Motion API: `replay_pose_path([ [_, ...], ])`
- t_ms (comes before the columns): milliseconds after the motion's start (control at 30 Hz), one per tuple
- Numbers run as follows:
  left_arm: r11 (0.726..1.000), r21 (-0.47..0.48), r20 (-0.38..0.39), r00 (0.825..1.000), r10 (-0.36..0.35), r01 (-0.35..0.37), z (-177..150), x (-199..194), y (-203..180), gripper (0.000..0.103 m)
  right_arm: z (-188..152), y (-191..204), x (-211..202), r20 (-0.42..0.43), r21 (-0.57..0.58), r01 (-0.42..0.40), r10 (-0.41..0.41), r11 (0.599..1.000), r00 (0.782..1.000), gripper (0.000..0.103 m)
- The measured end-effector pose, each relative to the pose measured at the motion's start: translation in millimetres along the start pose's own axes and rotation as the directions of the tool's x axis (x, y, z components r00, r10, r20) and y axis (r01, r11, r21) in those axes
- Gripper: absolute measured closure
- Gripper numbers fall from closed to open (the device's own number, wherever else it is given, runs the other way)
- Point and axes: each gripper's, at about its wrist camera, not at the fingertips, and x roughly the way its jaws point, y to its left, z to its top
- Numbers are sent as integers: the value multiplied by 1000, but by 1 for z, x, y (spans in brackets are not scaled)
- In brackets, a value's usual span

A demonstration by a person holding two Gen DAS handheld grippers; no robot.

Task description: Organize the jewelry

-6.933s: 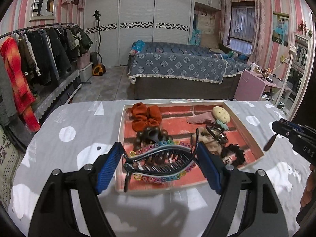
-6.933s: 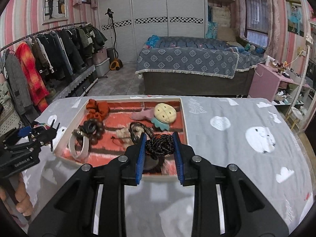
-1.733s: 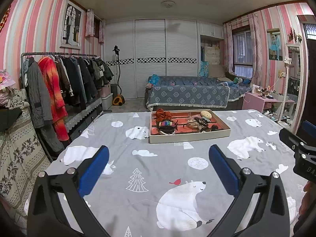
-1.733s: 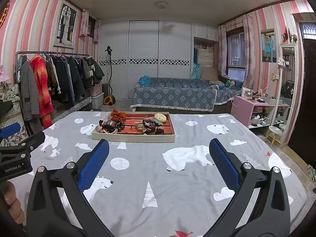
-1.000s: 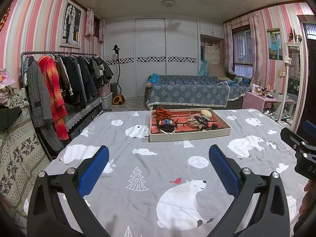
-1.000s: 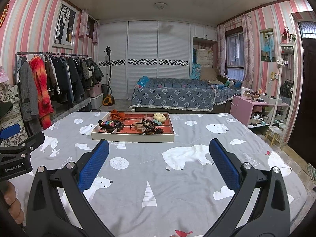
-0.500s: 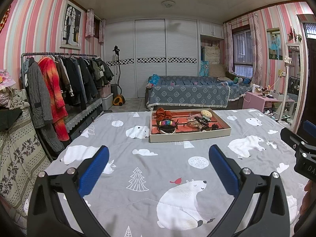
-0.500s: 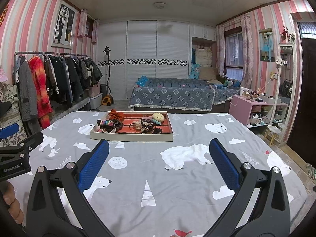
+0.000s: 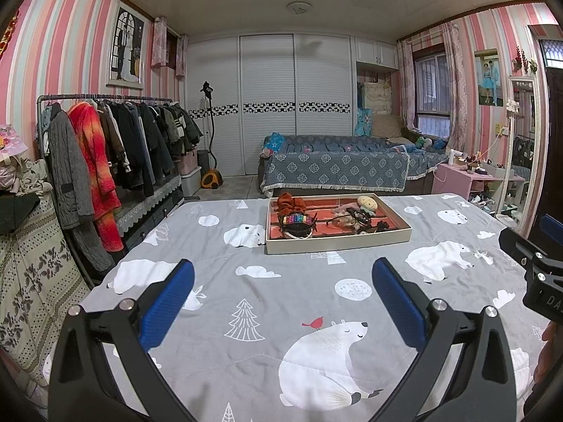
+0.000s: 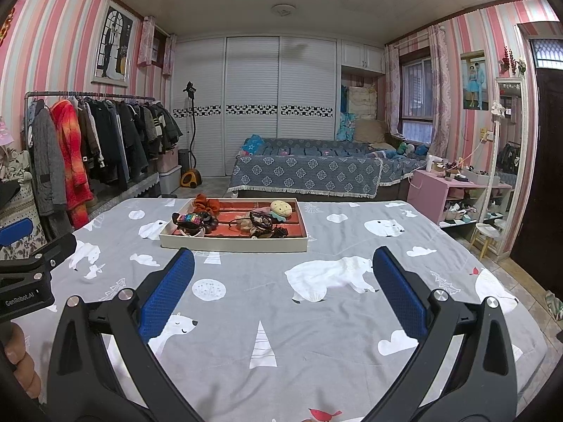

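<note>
Two tools, left tool (image 9: pixel 283 290) and right tool (image 10: pixel 283 290), spread wide, empty, blue ribbed pads. Rectangular cream tray (image 9: pixel 337 242) of tangled jewelry (image 9: pixel 355 216) far ahead on quilted bear-print worktop (image 9: pixel 264 302); unchanged since half a second ago.

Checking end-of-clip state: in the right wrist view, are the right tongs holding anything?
No, the right tongs stand wide open and empty above the grey bear-print bedspread, well short of the shallow cream tray.

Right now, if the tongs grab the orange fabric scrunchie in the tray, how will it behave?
The orange fabric scrunchie looks like gathered soft cloth, so it will probably squash and flop rather than hold shape. It appears light, unlikely to roll. It sits at the far-left corner of the shallow cream tray, close beside the dark beaded hair clip; a pinch could snag that too.
</note>
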Motion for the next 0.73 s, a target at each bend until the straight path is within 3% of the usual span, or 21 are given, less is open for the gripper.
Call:
replay_pose_path([
  [733,1000,-5,-18,1000,9,-9,0,7,1,4,0,0,0,-5,1,2,-2,1000,1000,4],
])
